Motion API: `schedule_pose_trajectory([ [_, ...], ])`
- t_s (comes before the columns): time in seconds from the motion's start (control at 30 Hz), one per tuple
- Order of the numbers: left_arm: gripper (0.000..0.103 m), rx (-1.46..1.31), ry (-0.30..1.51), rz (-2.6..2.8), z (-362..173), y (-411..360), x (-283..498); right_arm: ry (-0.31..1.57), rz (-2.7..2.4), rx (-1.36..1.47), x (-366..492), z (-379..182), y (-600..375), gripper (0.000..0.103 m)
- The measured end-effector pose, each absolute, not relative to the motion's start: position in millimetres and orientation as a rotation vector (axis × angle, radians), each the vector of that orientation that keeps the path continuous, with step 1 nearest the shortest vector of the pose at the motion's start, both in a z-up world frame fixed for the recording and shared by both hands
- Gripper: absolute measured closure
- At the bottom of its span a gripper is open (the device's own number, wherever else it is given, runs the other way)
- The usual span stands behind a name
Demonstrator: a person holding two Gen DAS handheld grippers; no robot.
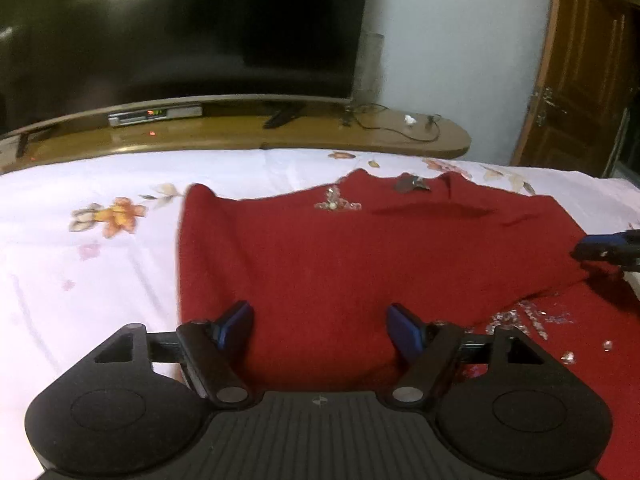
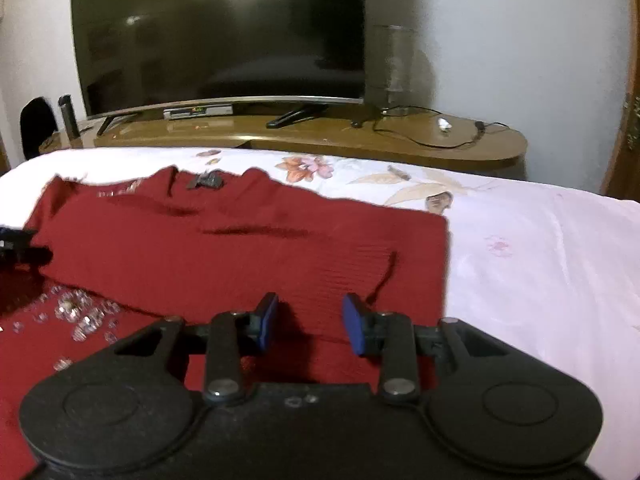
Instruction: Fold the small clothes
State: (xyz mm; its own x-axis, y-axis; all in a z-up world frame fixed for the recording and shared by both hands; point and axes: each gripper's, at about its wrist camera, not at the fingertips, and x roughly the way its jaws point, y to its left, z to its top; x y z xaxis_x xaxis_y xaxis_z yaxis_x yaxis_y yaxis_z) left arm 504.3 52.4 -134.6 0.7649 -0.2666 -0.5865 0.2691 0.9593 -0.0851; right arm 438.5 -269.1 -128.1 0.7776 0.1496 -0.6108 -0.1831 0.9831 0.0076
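A dark red knit garment [image 1: 340, 248] with clear bead decoration [image 1: 520, 320] lies partly folded on the bed; it also shows in the right wrist view [image 2: 224, 248]. My left gripper [image 1: 320, 322] is open just above the garment's left part, with nothing between its blue pads. My right gripper [image 2: 310, 320] is open over the folded flap's near edge, beside a loose thread [image 2: 384, 280]. The right gripper's tip shows at the right edge of the left wrist view [image 1: 604, 250], and the left gripper's tip at the left edge of the right wrist view [image 2: 16, 248].
The bed has a white floral sheet [image 2: 540, 264]. Behind it stands a wooden TV bench [image 2: 400, 136] with a large dark TV [image 2: 224, 36], a set-top box [image 2: 198, 112], cables and a glass vase [image 2: 392, 68]. A wooden door [image 1: 584, 64] is at the right.
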Motion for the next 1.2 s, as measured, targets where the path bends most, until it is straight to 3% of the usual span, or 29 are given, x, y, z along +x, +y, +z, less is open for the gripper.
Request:
schedule_pose_trajectory([
  [0.2, 0.028, -0.087, 0.632, -0.228, -124, 106, 428, 0.613, 0.204, 0.003, 381, -108, -300, 0.064],
  [0.53, 0.029, -0.347, 0.798, -0.288, -149, 142, 269, 0.781, 0.202, 0.521, 245, -137, -378, 0.065],
  [0.67, 0.030, -0.392, 0.813, -0.344, -159, 133, 236, 0.822, 0.217, 0.644, 194, -142, -379, 0.065],
  [0.83, 0.047, -0.549, 0.810, -0.388, -172, 138, 202, 0.853, 0.245, 0.748, 140, -147, -359, 0.065],
  [1.07, 0.047, -0.809, 0.827, -0.462, -197, 151, 191, 0.877, 0.303, 0.849, 116, -156, -328, 0.065],
  [1.17, 0.047, -0.794, 0.845, -0.460, -197, 147, 197, 0.869, 0.299, 0.936, 133, -165, -328, 0.078],
  [1.2, 0.056, -0.783, 0.847, -0.457, -196, 146, 197, 0.865, 0.301, 0.955, 137, -167, -328, 0.082],
])
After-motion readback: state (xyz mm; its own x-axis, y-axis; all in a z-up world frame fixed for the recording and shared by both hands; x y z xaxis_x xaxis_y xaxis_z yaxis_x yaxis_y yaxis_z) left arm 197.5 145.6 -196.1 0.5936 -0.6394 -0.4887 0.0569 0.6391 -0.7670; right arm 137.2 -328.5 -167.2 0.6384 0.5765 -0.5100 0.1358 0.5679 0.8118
